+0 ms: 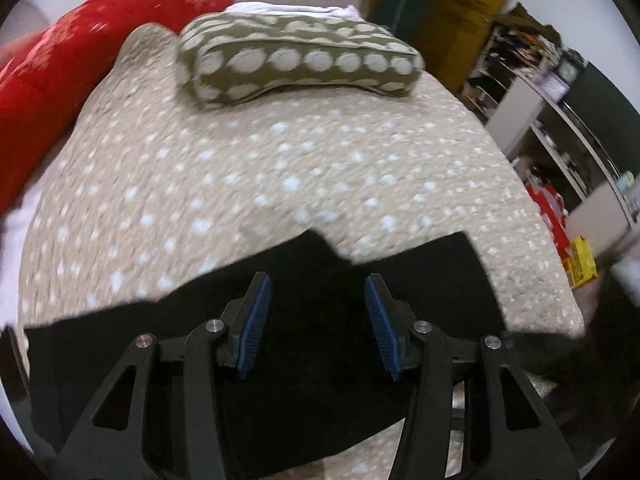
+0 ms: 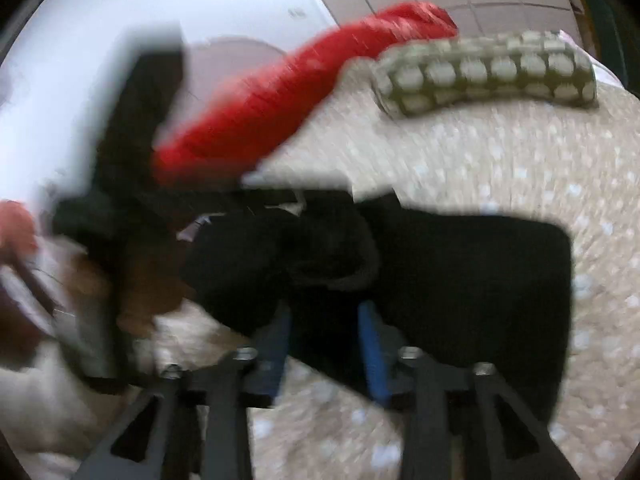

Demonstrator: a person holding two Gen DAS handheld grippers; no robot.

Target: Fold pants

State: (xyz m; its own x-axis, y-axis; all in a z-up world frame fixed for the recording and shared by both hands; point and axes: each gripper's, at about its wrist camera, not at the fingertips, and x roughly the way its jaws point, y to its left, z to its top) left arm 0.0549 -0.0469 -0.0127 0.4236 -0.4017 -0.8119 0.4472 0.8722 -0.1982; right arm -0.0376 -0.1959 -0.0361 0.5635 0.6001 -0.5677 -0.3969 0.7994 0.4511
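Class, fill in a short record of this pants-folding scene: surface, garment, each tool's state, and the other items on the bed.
surface: beige bedspread with pale dots
garment: black pants lying on the bedspread, bunched in the right wrist view
left tool: left tool open, over the pants, nothing between its pads
right tool: right tool open, at the edge of the pants; image blurred
other items: olive spotted pillow at the far end; red blanket along the left side

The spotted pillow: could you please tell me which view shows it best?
The left wrist view: the pillow lies sharp and whole at the far end of the bed. The right wrist view shows it whole too, but smeared by motion blur.
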